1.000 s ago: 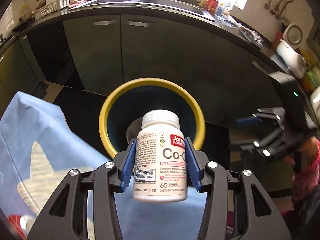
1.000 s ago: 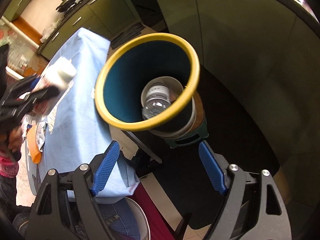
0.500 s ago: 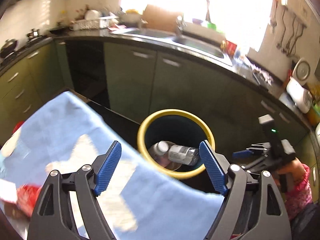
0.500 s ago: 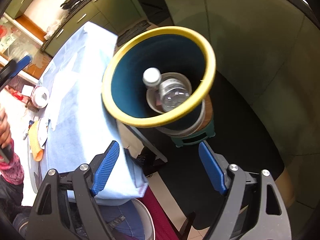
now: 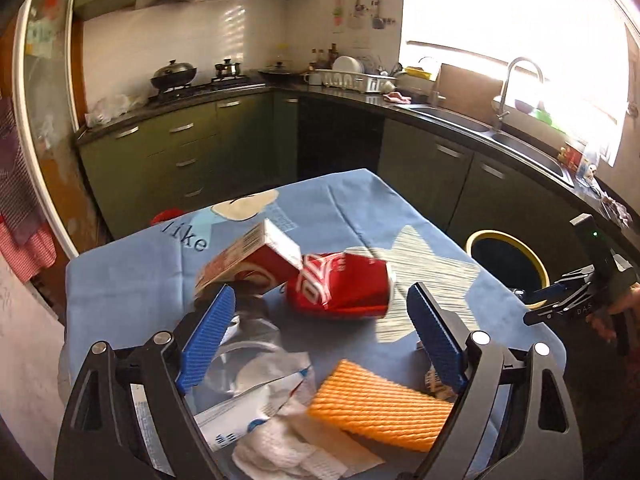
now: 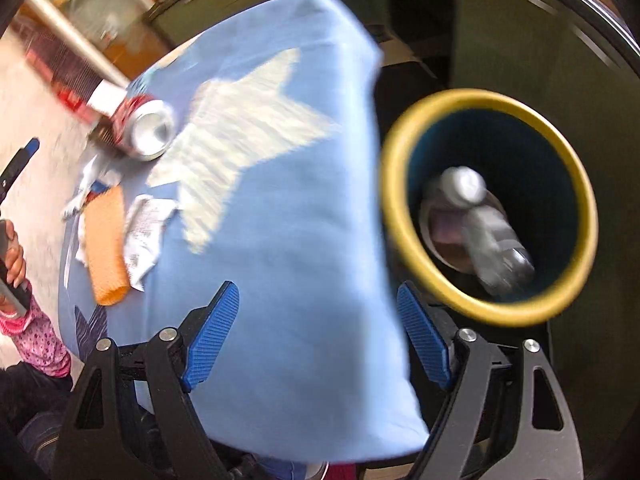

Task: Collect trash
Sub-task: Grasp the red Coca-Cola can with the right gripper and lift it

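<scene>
Both tongs empty over the blue-clothed table, trash still lying on it.

The left tongs [image 5: 320,336] tilt down over the tablecloth [image 5: 360,208], jaws just opened wide with nothing gripped; a crushed red can [image 5: 340,286] lies on its side just beyond the blue pads [image 5: 208,332], a carton [image 5: 248,256] behind it, an orange sponge [image 5: 380,404] and crumpled paper [image 5: 288,440] nearer. The right tongs [image 6: 320,336] point steeply down at the table edge, jaws wide and empty, with the yellow-rimmed bin [image 6: 404,240] just beside the right pad, a bottle [image 6: 480,236] inside.
</scene>
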`<state>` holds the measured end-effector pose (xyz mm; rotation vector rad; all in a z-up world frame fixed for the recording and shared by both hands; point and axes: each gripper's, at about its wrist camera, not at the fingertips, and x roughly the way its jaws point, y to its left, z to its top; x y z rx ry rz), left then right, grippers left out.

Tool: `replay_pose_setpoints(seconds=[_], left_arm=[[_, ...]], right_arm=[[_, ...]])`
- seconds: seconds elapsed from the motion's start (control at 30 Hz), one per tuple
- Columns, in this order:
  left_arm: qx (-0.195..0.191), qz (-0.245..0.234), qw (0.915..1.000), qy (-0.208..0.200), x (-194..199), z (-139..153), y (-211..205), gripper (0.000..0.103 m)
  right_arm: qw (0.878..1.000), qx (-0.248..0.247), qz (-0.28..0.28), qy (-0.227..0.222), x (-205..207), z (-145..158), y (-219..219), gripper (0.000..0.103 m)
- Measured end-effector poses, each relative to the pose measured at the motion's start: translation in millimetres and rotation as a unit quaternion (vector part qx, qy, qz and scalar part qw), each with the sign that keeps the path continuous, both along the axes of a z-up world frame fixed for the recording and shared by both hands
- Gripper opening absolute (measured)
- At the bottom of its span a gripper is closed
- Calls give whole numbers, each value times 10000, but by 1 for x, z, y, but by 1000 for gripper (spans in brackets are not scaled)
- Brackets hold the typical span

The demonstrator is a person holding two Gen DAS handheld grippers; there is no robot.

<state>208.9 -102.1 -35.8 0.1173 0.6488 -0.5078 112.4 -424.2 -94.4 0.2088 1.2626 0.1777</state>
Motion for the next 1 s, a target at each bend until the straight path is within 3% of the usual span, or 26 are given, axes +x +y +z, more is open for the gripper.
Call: replay_pose_setpoints(seconds=[0.17, 0.3, 0.5, 0.6, 0.8, 1.0], left_arm=[[-145, -50, 9997, 213, 2, -27, 32, 88], [-189, -339, 9984, 408, 0, -45, 32, 90], [-318, -537, 9955, 715, 3, -63, 28, 90], [-352, -602, 9945, 776, 3, -67, 28, 90], [-461, -668, 9931, 852, 5, -65, 29, 91], [-538, -665, 9918, 945, 7, -68, 31, 91]], right_arm=[[9969, -120, 759, -192, 40, 25, 57, 78], [9850, -375, 1584, -567, 74, 47, 105, 91], [9432, -1196, 2931, -1003, 113, 56, 175, 96], [9222, -1608, 3400, -896, 135, 43, 198, 96], [9104, -1616, 3783, -441, 163, 13, 218, 96], [9095, -1571, 3836, -301, 173, -7, 226, 96]])
